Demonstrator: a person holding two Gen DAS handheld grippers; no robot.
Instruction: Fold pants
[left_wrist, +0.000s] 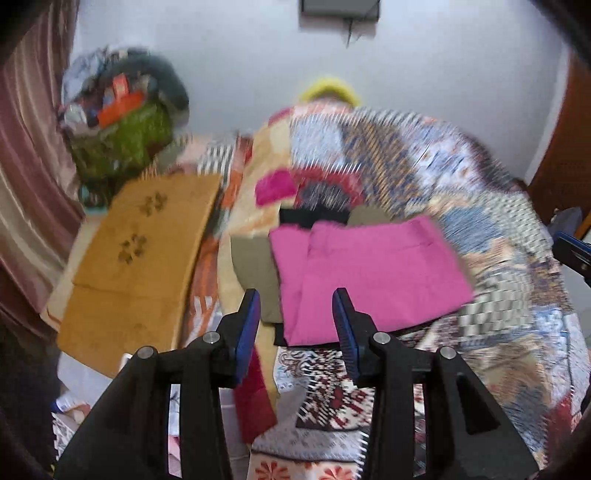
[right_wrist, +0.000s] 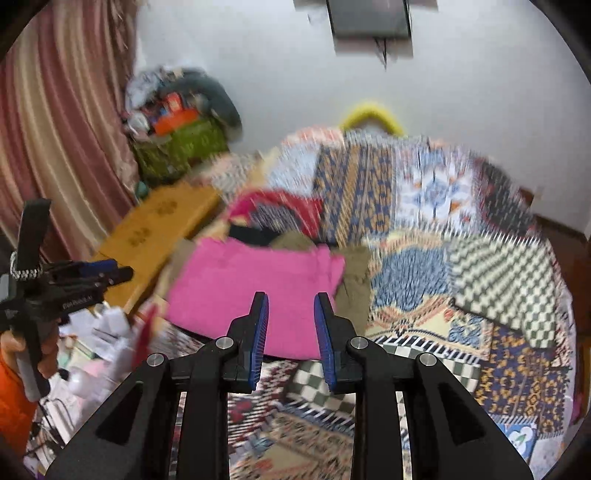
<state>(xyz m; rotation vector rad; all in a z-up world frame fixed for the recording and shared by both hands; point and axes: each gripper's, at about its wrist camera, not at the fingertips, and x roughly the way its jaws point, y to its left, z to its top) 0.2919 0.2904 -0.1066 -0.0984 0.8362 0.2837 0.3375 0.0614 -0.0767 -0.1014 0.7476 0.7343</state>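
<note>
Both pairs of jaws stand apart with nothing between them: our left gripper (left_wrist: 295, 299) is spread wider than our right gripper (right_wrist: 290, 301), which shows a narrower gap. We see the pink pants (left_wrist: 369, 273) folded flat on the patchwork quilt (left_wrist: 480, 177), just beyond the fingertips of each gripper and clear of them. An olive garment (left_wrist: 255, 273) and a black one (left_wrist: 314, 216) peek out from under the pants. Only the right wrist view shows the left gripper from the side, with the hand (right_wrist: 46, 354) and an orange sleeve (right_wrist: 11, 402) holding it. Beside the bed lies a tan board with paw prints (left_wrist: 140, 258), a heaped green basket (left_wrist: 122, 144), a pink curtain (left_wrist: 26, 147) and a white wall (left_wrist: 406, 74).
</note>
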